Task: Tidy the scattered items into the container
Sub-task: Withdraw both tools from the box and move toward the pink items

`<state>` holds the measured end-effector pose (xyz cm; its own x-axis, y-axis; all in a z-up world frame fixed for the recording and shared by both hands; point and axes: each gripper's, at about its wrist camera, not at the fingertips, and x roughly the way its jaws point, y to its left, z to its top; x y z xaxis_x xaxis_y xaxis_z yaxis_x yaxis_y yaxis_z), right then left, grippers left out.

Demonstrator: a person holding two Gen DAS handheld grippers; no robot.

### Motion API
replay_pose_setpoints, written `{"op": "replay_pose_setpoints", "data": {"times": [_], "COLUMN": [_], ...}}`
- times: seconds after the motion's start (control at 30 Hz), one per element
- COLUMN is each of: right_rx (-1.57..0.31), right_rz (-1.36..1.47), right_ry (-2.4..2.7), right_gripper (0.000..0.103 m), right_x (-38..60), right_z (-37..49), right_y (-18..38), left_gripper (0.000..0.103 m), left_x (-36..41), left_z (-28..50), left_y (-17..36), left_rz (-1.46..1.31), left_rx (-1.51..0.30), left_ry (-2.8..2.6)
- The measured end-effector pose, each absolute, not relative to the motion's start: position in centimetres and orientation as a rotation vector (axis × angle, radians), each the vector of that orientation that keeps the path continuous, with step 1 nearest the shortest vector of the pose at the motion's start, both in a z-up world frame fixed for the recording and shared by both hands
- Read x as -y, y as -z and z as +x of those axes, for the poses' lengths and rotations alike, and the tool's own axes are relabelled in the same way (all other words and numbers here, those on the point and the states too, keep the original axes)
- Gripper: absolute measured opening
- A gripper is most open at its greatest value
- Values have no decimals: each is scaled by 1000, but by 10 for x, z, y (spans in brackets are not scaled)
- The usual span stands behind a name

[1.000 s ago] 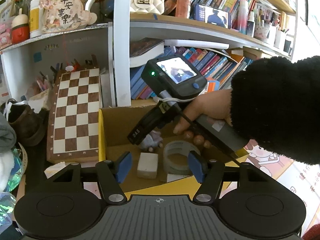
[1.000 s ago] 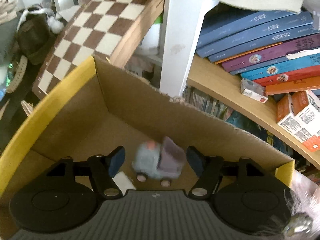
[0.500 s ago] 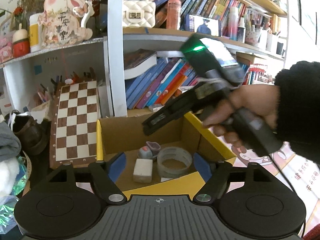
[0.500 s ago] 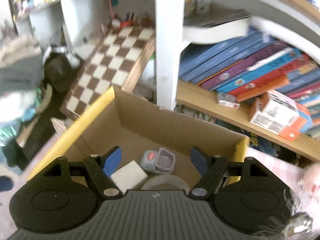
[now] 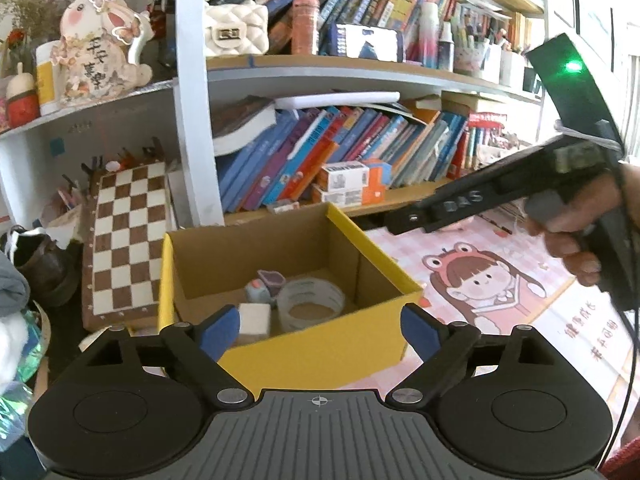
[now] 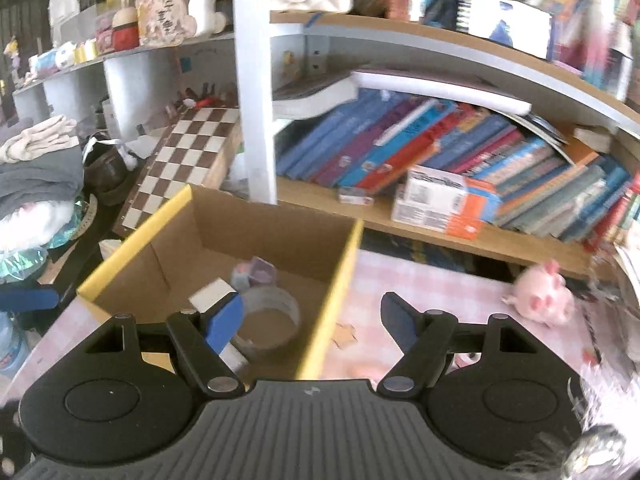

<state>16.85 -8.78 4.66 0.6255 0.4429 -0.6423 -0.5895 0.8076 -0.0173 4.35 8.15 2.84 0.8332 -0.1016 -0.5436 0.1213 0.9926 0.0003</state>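
Yellow-rimmed cardboard box on the pink-patterned worktop holds a clear tape roll, white block and small grey-purple toy truck. Left gripper fingers have just been opening, now wide and empty. Right gripper fingers spread, empty; pink plush pig lies outside the box.
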Motion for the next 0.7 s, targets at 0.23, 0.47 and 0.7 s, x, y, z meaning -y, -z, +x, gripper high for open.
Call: {"op": "replay_pose_setpoints", "data": {"times": [0.23,0.47,0.7], "right_rx": [-690,-739,-747], "right_rz": [-208,-190,-170], "right_ry": [-507,-400,-338], "right_gripper": [79,80,87], "right_x": [130,166,190], "right_z": [136,115,99], "right_y": [-25,-2,7], "left_gripper": [95,95,95], "left_x": [-62,-40,-18], "left_z": [37,34,35], "left_y": [-21,-8,1], "left_rz": [64,99,105], "left_rx": [-593,-635,-669], "left_ry": [157,219,250]}}
